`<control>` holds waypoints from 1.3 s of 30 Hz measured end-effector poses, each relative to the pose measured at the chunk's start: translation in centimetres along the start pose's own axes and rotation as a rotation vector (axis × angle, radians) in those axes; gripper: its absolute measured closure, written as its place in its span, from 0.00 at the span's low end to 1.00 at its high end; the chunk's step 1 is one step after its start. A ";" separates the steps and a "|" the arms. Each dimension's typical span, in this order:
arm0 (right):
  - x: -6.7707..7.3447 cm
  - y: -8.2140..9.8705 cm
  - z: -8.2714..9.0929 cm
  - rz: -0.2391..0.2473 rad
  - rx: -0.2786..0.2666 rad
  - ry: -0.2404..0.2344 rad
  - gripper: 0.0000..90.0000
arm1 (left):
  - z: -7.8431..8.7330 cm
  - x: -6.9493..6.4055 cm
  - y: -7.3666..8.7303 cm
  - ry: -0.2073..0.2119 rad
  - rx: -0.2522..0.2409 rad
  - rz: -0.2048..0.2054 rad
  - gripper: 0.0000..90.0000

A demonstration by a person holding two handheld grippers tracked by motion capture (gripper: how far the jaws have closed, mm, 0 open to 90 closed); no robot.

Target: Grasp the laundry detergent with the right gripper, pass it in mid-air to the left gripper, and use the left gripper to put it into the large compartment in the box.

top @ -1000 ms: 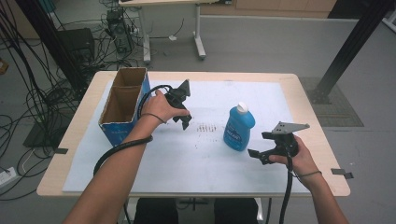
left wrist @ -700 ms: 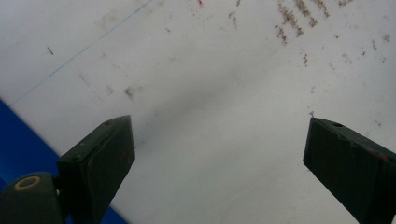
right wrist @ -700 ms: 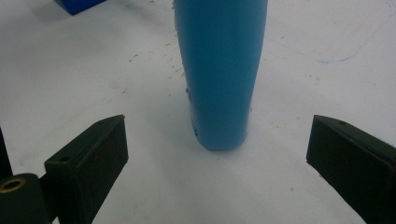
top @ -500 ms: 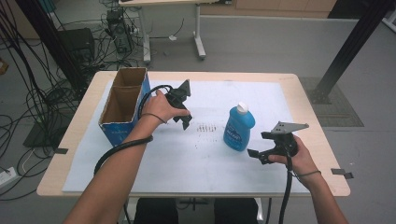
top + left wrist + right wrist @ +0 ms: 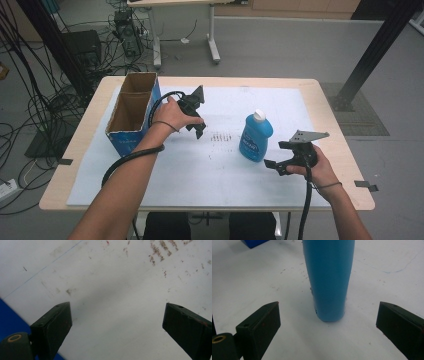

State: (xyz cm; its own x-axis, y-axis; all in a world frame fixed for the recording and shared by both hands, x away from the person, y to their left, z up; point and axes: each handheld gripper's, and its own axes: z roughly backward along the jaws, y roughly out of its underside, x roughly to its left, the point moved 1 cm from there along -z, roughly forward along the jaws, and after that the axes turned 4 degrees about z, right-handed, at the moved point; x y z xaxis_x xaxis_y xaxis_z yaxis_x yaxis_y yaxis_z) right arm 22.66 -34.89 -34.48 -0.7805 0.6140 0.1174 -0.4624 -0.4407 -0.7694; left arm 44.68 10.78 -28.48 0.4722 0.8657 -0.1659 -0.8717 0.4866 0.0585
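A blue bottle (image 5: 255, 137) with a white cap stands upright on the white mat, right of centre. My right gripper (image 5: 276, 166) is just to its right, open, pointing at it; in the right gripper view the bottle (image 5: 328, 277) stands between and a little beyond the wide-spread jaws, touching neither. My left gripper (image 5: 196, 127) hovers over the mat beside the cardboard box (image 5: 131, 116), open, jaws pointing down at bare mat (image 5: 112, 297) with nothing between them.
The open box, brown inside with blue sides, stands at the left of the table (image 5: 330, 107). A patch of brown specks (image 5: 221, 137) marks the mat between the grippers. Cables and a second table's legs lie on the floor beyond.
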 end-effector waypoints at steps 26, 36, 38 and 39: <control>-0.1 0.3 -0.8 0.004 -0.008 -0.009 0.05 | 0.0 -0.1 0.1 -0.002 -0.004 0.004 0.10; 0.2 -0.1 -2.0 0.016 -0.023 -0.020 0.05 | 0.0 -0.2 0.1 0.000 -0.001 0.005 0.10; 0.2 -0.2 -2.3 0.019 -0.021 -0.024 0.05 | 0.0 -0.1 0.1 -0.003 0.000 0.003 0.10; 0.2 -0.3 -2.4 0.021 -0.022 -0.025 0.05 | 0.1 -0.1 0.1 -0.002 0.000 0.004 0.10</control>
State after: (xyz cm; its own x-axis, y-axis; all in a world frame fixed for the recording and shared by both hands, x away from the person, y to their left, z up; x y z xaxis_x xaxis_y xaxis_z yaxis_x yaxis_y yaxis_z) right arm 23.62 -33.08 -35.76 -0.8006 0.5878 0.1166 -0.4366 -0.4388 -0.7854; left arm 44.57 10.77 -28.40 0.4687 0.8681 -0.1636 -0.8737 0.4828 0.0591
